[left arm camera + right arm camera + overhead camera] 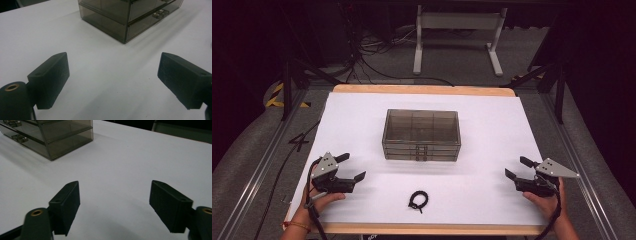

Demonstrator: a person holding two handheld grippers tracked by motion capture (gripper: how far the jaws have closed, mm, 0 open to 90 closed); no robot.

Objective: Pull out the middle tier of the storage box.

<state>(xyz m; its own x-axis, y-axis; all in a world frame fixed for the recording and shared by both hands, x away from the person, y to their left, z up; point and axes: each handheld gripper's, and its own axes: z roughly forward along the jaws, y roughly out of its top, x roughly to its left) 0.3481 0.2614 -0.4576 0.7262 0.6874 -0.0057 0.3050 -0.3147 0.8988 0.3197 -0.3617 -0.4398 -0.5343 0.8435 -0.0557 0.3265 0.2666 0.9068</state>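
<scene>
White sheeting (362,120) covers most of the wooden table (422,89), leaving a strip of bare wood along the far edge and another along the near edge. Beyond the table, on the grey floor, stands a pale metal frame (457,35) with two legs, and dark cables (372,55) lie tangled to its left. At the middle of the sheet sits a smoky translucent drawer box (421,134), its stacked drawers facing the person and small handles showing at the front; the left gripper view catches its corner at the top (125,17), and the right gripper view shows it at the upper left (57,137). The left gripper (352,167) rests at the near left of the sheet, held by a hand (319,200), with its jaws spread wide and nothing between them; its own view shows only bare sheet in the gap (113,75). The right gripper (518,168) lies at the near right, well apart from the box, gripped by the other hand (547,202), likewise gaping and empty (115,200). Smallest of all, a black looped strap (418,200) lies on the sheet near the front edge, between the two grippers and in front of the box, touching neither.
</scene>
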